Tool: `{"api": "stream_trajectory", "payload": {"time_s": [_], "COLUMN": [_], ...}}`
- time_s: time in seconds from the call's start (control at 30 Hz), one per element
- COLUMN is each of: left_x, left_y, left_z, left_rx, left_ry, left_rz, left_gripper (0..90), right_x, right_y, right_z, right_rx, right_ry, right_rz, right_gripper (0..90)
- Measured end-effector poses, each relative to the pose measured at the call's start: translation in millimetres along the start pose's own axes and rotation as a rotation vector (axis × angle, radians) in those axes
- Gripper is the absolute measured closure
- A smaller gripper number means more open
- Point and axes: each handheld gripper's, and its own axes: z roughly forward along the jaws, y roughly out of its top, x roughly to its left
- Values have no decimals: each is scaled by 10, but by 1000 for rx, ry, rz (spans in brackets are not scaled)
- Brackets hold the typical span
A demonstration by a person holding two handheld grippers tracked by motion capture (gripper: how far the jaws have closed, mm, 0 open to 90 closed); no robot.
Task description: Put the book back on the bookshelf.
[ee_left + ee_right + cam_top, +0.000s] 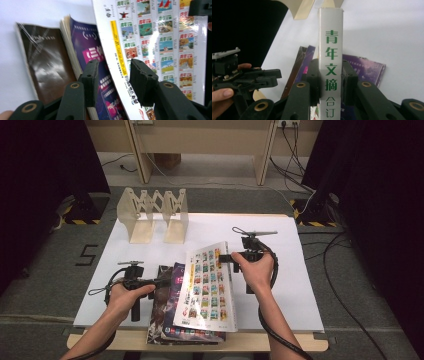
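High view: white book point(210, 287) tilted up at table's 6 o'clock, over purple book point(172, 310) and dark book point(159, 292); rack point(152, 215) at 11.

Left gripper view: left gripper point(112, 75) apart — straddling cover edge, no pinch.

Right gripper view: right gripper point(331, 82) clamped on spine — thick, stiff, glossy, likely heavy; best gripped there.

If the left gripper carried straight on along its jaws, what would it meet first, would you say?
Most likely the lifted white book: its free edge already lies between the open jaws of the left gripper, with the purple book just beneath. Depth is hard to judge.
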Motion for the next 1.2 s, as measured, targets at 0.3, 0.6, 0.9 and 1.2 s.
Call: {"api": "stream_trajectory", "payload": {"time_s": [0.3,0.6,0.9,1.2], "left_x": [-121,-202,-414,-638], "left_y": [14,78,228,369], "left_z": [-2,-84,-134,-3], "left_rx": [-44,-110,-170,-148], "left_ry": [35,14,-8,-35], "left_rz": [65,86,166,245], "left_gripper": [456,430,410,395], "right_x": [204,341,572,742], "right_y": [88,170,367,524], "right_z": [-33,0,48,178], "right_rx": [-69,-124,-201,-266], "right_ry": [-36,-66,-116,-186], "right_rz": [-47,-61,-89,-94], "right_gripper": [739,740,740,739]}}
